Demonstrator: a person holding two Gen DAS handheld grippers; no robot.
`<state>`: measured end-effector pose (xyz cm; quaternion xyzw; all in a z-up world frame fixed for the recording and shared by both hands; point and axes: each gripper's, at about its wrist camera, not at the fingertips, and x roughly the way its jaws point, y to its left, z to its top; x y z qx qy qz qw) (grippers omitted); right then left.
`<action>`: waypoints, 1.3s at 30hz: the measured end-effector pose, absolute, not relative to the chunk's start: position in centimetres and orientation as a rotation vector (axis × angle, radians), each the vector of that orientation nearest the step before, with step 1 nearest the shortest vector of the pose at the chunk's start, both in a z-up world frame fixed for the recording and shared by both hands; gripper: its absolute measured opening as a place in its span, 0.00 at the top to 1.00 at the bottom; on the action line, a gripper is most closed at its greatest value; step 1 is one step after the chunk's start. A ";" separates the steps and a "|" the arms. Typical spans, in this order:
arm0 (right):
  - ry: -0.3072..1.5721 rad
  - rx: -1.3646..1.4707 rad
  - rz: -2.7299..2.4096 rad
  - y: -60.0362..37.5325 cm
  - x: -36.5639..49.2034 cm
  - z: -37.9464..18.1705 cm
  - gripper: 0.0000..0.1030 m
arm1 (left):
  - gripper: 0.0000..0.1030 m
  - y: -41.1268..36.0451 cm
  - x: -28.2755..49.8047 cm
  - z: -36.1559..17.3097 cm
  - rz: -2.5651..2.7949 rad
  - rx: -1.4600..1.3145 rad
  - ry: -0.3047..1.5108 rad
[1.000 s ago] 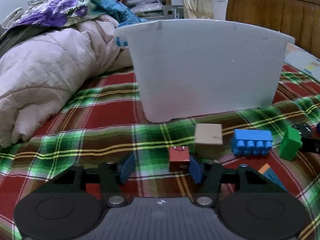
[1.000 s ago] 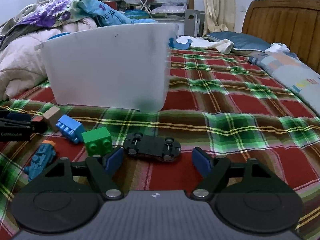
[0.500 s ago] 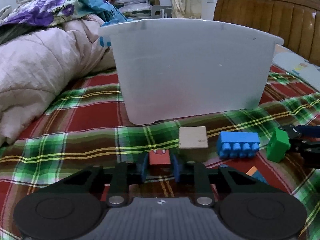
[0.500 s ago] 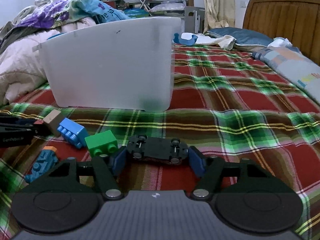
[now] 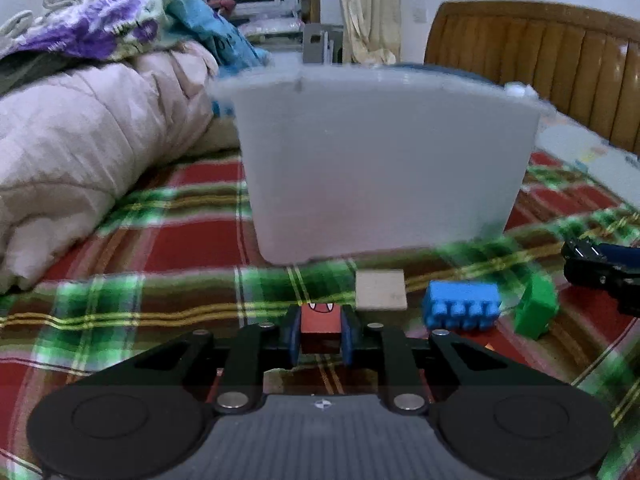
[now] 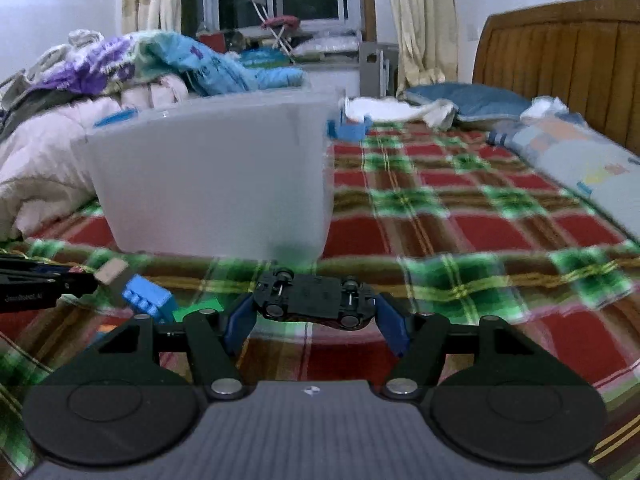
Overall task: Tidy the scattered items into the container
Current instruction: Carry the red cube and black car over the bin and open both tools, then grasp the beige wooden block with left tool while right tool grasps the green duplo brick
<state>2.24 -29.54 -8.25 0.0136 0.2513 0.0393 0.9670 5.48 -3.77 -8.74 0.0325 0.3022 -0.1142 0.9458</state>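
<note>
On the bed's plaid blanket point(image 5: 192, 240), a white plastic container point(image 5: 384, 168) stands upright, pink quilt point(image 5: 80, 152) bunched to its left, wooden headboard point(image 5: 540, 52) behind. Left hand-held gripper point(image 5: 320, 338) pressed together, blue pads pinching a small red block point(image 5: 321, 326) with a cartoon mouth on its top face; block sits squarely between the pads, in front of the container. Just beyond it a plain wooden cube point(image 5: 380, 290) lies on the blanket, then a blue studded brick point(image 5: 462, 310) beside it to the right, then a green brick point(image 5: 536, 312), tilted. Right edge of the left wrist view shows the other gripper's black tip close to the green brick.

Right hand-held gripper point(image 6: 316, 316) pinches a black toy car point(image 6: 314, 298), upside down, wheels and chassis facing up, both blue pads touching its ends. Car is near the container's front right corner, not inside. Whether it is lifted clear of the blanket: cannot tell. Same wooden cube point(image 6: 112, 272) and blue brick point(image 6: 148, 300) show at left in the right wrist view. Pillow point(image 6: 468, 100) and folded bedding lie further up the bed. Both views motion-blurred.
</note>
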 end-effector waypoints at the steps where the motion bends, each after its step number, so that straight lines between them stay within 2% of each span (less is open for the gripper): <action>1: 0.493 0.028 0.083 -29.5 2.0 -7.8 0.33 | 0.78 -3.5 5.3 -8.1 -0.231 0.059 0.604; 8: 0.364 0.019 0.126 -29.1 2.0 -2.5 0.34 | 0.78 -1.8 5.3 -1.1 -0.220 0.004 0.493; 12: 0.336 0.033 0.150 -28.8 5.2 1.0 0.33 | 0.78 -2.2 8.3 3.1 -0.224 -0.026 0.456; 16: 0.344 0.001 0.162 -27.9 9.2 2.7 0.33 | 0.78 -4.5 12.1 5.1 -0.226 0.018 0.457; 18: 0.384 0.004 0.172 -27.6 11.3 2.8 0.33 | 0.77 -5.5 13.9 5.1 -0.230 0.032 0.489; 20: 0.408 -0.008 0.179 -27.4 12.5 2.4 0.33 | 0.70 -6.4 15.0 4.7 -0.214 0.062 0.502; 21: 0.421 -0.019 0.176 -27.2 13.1 2.2 0.32 | 0.56 -6.7 15.4 4.4 -0.195 0.074 0.505; 22: 0.437 -0.028 0.170 -27.1 13.7 2.0 0.23 | 0.40 -6.8 15.9 4.0 -0.187 0.075 0.515; 23: 0.451 -0.037 0.165 -27.0 14.1 1.7 0.17 | 0.37 -6.7 16.2 3.7 -0.186 0.068 0.524; 24: 0.455 -0.047 0.158 -26.9 14.4 1.4 0.13 | 0.37 -6.6 16.2 3.3 -0.189 0.061 0.530; 28: 0.445 -0.064 0.165 -27.0 13.9 0.9 0.13 | 0.37 -6.3 15.2 2.1 -0.188 0.081 0.525; 33: 0.382 -0.062 0.199 -28.0 8.9 0.6 0.13 | 0.36 -5.2 10.2 0.5 -0.240 0.073 0.486; 39: 0.439 -0.088 0.275 -28.1 1.7 -4.2 0.14 | 0.36 -5.5 4.0 -3.5 -0.263 0.103 0.500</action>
